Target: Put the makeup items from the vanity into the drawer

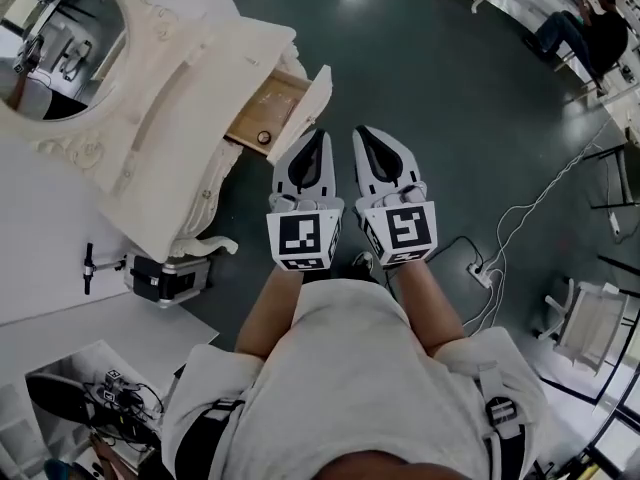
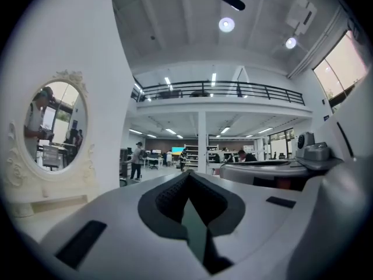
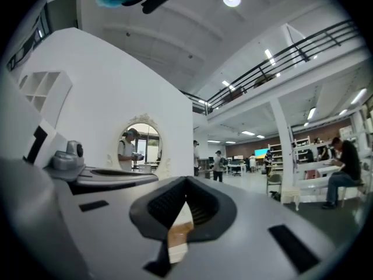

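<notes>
At the head view, we hold the left gripper [image 1: 318,134] and right gripper [image 1: 362,130] level and side by side over the dark floor [image 1: 450,88]. Their tips are just right of the vanity's [image 1: 180,128] open drawer [image 1: 262,108]. A small round thing [image 1: 265,137] lies inside it.

Left gripper view: fingers pressed together, nothing between; oval mirror [image 2: 55,127] at left.

Right gripper view: fingers likewise closed.
</notes>
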The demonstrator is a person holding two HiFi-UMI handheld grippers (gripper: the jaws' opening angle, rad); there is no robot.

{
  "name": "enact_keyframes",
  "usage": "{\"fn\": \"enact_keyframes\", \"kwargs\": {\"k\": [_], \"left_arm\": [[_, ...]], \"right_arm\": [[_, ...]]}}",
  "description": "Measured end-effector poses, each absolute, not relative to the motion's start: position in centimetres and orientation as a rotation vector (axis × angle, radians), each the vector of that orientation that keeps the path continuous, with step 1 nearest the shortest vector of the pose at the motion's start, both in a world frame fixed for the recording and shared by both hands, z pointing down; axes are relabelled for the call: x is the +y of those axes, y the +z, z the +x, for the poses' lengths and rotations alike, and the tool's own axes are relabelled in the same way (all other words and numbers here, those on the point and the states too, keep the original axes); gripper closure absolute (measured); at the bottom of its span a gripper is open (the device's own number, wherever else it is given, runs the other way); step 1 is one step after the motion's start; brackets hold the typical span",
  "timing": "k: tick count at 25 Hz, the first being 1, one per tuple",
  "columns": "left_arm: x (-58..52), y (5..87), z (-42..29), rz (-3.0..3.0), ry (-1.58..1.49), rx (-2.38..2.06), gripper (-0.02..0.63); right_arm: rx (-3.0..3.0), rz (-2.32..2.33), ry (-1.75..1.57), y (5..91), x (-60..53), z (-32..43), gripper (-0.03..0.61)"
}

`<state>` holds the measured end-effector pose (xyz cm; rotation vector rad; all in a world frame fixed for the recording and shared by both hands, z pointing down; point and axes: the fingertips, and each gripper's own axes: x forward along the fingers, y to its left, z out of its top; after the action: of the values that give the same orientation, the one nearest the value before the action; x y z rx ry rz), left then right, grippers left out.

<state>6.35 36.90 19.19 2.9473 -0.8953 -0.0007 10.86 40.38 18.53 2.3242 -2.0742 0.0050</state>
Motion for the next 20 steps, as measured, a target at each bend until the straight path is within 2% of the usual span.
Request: {"fn": "enact_keyframes", "kwargs": {"k": [10,20], "left_arm": [[32.3,20.4,-2.3,2.821,0.020,-1.216,0.607],[28.0,21.3,-4.8,2.801,0.034,-1.259,0.607]], "right_arm": [[-2.326,2.074,0.059,20.4,35.0,2.9,0.565],[-2.364,2.022,0.085,20.9,30.2,0.1,0.565]]}}
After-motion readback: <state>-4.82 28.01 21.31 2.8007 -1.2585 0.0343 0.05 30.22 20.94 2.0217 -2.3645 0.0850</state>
